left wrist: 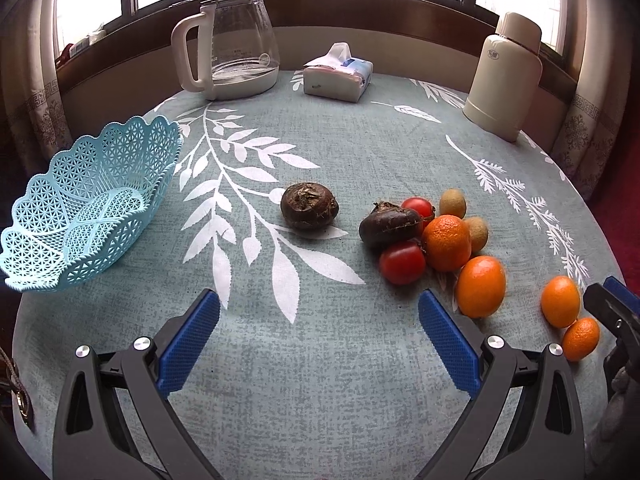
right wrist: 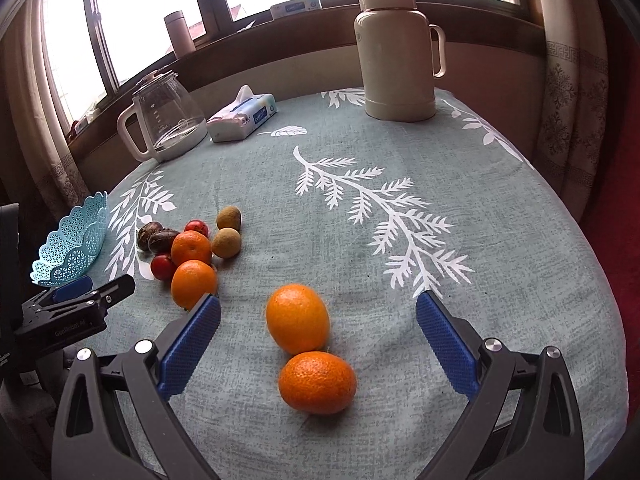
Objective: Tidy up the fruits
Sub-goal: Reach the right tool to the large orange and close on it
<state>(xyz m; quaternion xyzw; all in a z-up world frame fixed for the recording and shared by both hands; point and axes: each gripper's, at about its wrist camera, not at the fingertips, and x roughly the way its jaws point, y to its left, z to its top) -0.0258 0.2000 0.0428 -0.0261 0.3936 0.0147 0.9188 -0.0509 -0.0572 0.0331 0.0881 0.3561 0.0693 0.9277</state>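
Table (left wrist: 320, 380) in leaf-print cloth is bearing: basket (left wrist: 84, 208), kettle (left wrist: 236, 44), tissue pack (left wrist: 338, 74), flask (left wrist: 504, 76), scattered oranges (right wrist: 298, 318), tomatoes (left wrist: 402, 262), kiwis (left wrist: 453, 203), dark bulbs (left wrist: 309, 205).

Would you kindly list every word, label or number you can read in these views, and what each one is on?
Nothing reads with certainty.
Left gripper: faint body lettering, too blurred.
Thermos flask: small logo, too small.
Glass kettle: markings and round emblem, illegible.
Tissue pack: blue label, blurred.
Box on the windowsill: print unreadable.
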